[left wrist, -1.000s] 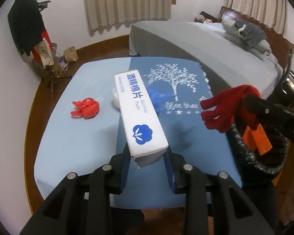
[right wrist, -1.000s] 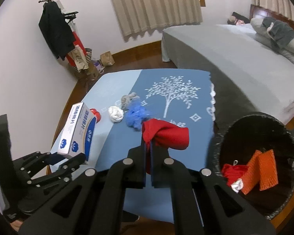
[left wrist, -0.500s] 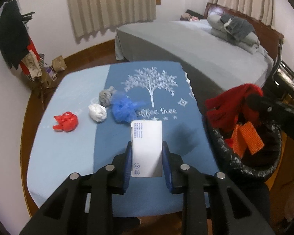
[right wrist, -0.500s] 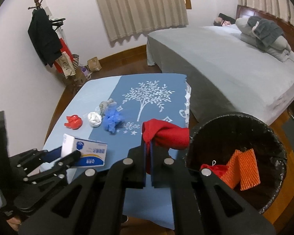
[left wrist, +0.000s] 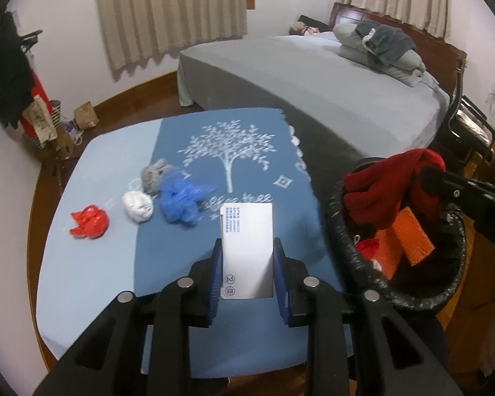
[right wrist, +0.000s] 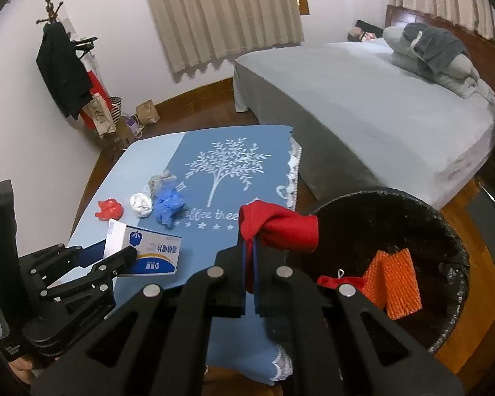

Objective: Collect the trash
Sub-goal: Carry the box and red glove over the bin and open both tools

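While both grippers carry trash, neither item has yet gone into the black plastic-lined round bin (right wrist: 445,237), which stands at the right edge of the table with the blue tree-print cloth (left wrist: 122,264).

The left gripper (left wrist: 247,264) holds a white rectangular cardboard box of alcohol pads (left wrist: 247,250), its jaws closed narrowly on the box's two long sides. The box hangs above the near part of the table, left of the bin and not yet over its opening.

The right gripper (right wrist: 250,264) has its jaws nearly together, pinching a red knitted glove (right wrist: 277,227). In the left wrist view the glove (left wrist: 379,191) droops over the bin's near-left rim, not over the middle of the opening. Inside the bin lie orange foam netting (right wrist: 392,283) and a red scrap (right wrist: 333,280).

Risks, as a judgement: released here, the glove could catch on the rim or slide down outside, because most of it hangs close to the edge. The box is gripped only at its near end, so it may pivot or slip as it swings right. The two grippers are close together and could collide over the bin.

Four crumpled pieces wait on the far left of the table: a red plastic wad (left wrist: 89,221), a white wad (left wrist: 138,205), a grey wad (left wrist: 155,175) and a blue plastic wad (left wrist: 181,202).
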Demonstrator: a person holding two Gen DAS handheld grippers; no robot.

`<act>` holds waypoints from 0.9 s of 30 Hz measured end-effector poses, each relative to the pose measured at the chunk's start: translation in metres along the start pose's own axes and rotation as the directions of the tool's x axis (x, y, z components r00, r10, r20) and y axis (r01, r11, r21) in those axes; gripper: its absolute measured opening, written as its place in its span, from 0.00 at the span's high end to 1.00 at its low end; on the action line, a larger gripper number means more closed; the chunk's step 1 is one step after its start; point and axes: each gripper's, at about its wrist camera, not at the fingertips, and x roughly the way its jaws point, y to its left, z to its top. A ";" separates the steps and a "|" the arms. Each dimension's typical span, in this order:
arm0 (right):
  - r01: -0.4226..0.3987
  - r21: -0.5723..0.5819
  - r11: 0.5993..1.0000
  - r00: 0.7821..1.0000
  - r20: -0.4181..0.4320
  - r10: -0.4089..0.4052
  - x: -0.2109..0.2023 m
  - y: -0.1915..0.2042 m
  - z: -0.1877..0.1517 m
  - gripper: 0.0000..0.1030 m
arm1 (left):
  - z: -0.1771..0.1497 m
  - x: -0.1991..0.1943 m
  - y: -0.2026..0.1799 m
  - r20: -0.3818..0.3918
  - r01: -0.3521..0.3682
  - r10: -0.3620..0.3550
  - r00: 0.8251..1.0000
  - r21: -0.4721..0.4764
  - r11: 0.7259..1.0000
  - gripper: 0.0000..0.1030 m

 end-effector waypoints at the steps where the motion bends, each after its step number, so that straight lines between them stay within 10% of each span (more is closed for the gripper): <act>1: 0.005 0.003 1.000 1.000 -0.001 -0.005 -0.002 -0.004 0.001 0.97 | 0.002 0.000 -0.004 0.002 0.004 -0.004 1.000 0.005 1.000 0.73; 27: 0.178 0.188 0.966 0.983 -0.074 -0.167 0.002 -0.171 -0.023 0.97 | 0.036 0.063 -0.189 -0.075 0.257 -0.247 0.966 0.204 0.944 0.72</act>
